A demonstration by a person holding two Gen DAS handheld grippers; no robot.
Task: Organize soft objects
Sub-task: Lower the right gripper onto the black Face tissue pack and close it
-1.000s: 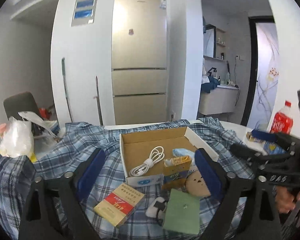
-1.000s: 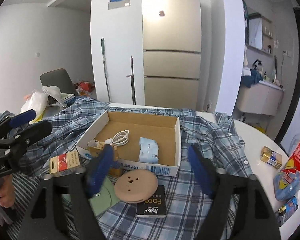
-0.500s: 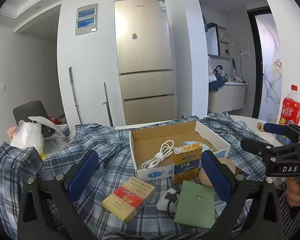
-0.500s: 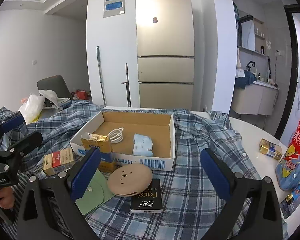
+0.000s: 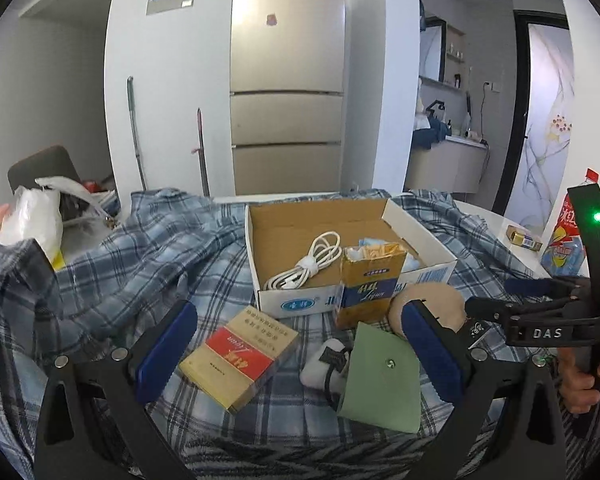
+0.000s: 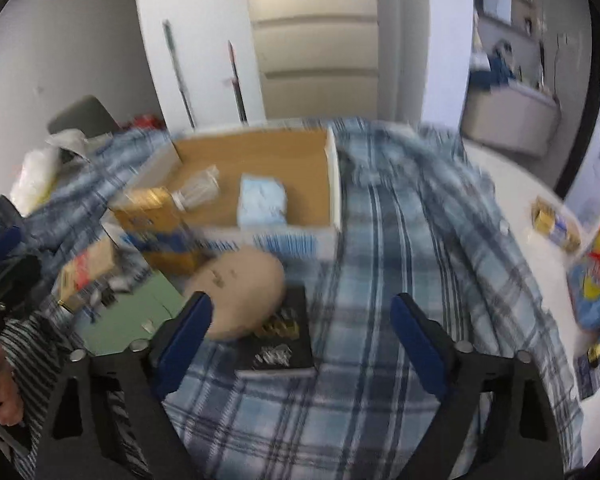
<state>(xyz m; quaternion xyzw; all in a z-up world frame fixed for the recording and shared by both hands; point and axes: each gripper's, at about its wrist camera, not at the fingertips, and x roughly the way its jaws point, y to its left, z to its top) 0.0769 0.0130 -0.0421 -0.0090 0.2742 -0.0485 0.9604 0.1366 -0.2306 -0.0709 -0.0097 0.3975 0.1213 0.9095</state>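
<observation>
The soft things I can reach lie in front of my left tongs (image 5: 296, 344), low and close: the green pouch (image 5: 380, 380) sits just inside my right-hand finger (image 5: 432, 344), its long axis running away from me and slightly leftward, and the small white plush (image 5: 326, 362) is touching its left edge, nearly midway between my fingers. The red pack (image 5: 240, 360) lies toward my left finger, diagonal across the gap. Beyond them, straight ahead, stands the box (image 5: 284, 304) with the cable (image 5: 306, 266) inside and the yellow pack (image 5: 370, 284) leaning on its front wall.

My left tongs are spread wide and hold nothing; neither pad touches anything that I can see.

My right tongs (image 6: 300, 332) are also wide apart and empty. That view is blurred. Ahead of them lies the black pack (image 6: 278, 344), between the fingers and nearer the left one, with the tan disc (image 6: 240, 292) overlapping its far-left corner. The pouch (image 6: 132, 316) is off to their left, outside the fingers.

I judge the left tongs nearer to both pouch and plush, so the next grasp looks like theirs: down and slightly right for the pouch, closing across its short side.
</observation>
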